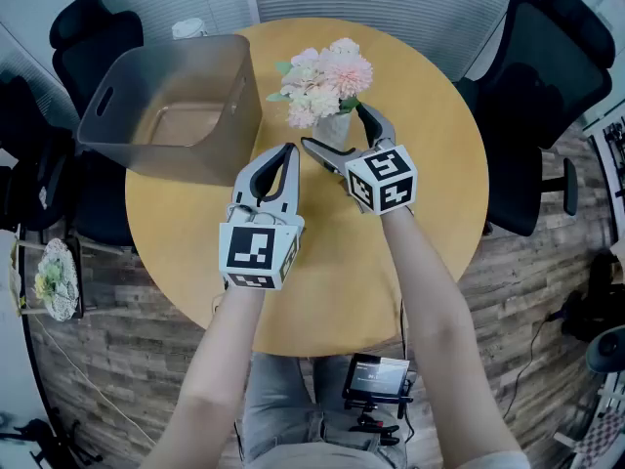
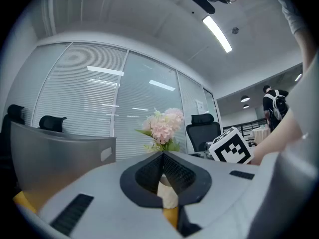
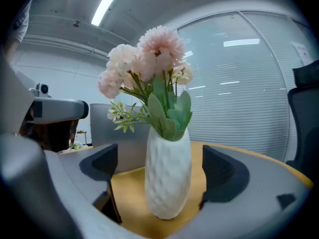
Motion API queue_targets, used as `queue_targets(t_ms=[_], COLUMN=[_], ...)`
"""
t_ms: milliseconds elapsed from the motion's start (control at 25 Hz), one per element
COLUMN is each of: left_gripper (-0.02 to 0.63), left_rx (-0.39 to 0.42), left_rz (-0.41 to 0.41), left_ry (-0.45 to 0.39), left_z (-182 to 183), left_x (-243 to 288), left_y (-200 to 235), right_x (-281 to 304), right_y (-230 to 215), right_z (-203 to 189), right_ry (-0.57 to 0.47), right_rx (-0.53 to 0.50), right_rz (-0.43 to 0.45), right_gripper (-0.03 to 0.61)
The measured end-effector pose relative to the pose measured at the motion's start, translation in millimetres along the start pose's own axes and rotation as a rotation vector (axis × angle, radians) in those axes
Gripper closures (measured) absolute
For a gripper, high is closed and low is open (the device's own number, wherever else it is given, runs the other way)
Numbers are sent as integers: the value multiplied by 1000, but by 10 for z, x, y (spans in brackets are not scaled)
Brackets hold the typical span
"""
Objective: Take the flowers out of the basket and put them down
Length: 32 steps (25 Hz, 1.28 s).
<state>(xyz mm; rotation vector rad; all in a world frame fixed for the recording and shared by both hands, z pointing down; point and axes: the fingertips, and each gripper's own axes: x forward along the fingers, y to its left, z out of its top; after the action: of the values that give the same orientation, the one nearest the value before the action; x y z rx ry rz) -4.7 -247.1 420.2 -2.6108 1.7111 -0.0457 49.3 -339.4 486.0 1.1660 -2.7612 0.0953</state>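
White vase of flowers (image 1: 325, 86) stands on the table (image 1: 430, 193), right of the basket (image 1: 176, 106).
The right gripper (image 1: 334, 125) gapes around it without touching; the left gripper (image 1: 288, 150) is closed and empty.

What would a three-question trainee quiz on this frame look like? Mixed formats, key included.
1. True or false: the vase of flowers stands upright on the table, outside the basket.
2. The right gripper is: A) clamped on the vase; B) open, with the vase between its jaws untouched; C) shut and empty.
3. Fill in: the left gripper is ____.
Key: 1 true; 2 B; 3 shut.
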Motion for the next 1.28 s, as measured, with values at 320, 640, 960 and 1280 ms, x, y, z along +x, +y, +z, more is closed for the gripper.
queue_targets(t_ms=[320,640,960,1280], left_gripper=[610,611,610,611], left_rx=[9,84,102,99], left_rz=[5,-73,-97,-96], left_ry=[12,19,-7,-22], left_z=[89,237,472,584], left_x=[-96,-119,-110,-130], left_y=[-70,-263,-390,-444], right_x=[-229,-483,-677,-864], right_y=[93,185,220,185], right_z=[116,359,632,846], right_ry=[11,-5,-36,-49], right_rx=[18,62,49,13], right_rz=[17,41,53,49], right_gripper=[41,41,44,46])
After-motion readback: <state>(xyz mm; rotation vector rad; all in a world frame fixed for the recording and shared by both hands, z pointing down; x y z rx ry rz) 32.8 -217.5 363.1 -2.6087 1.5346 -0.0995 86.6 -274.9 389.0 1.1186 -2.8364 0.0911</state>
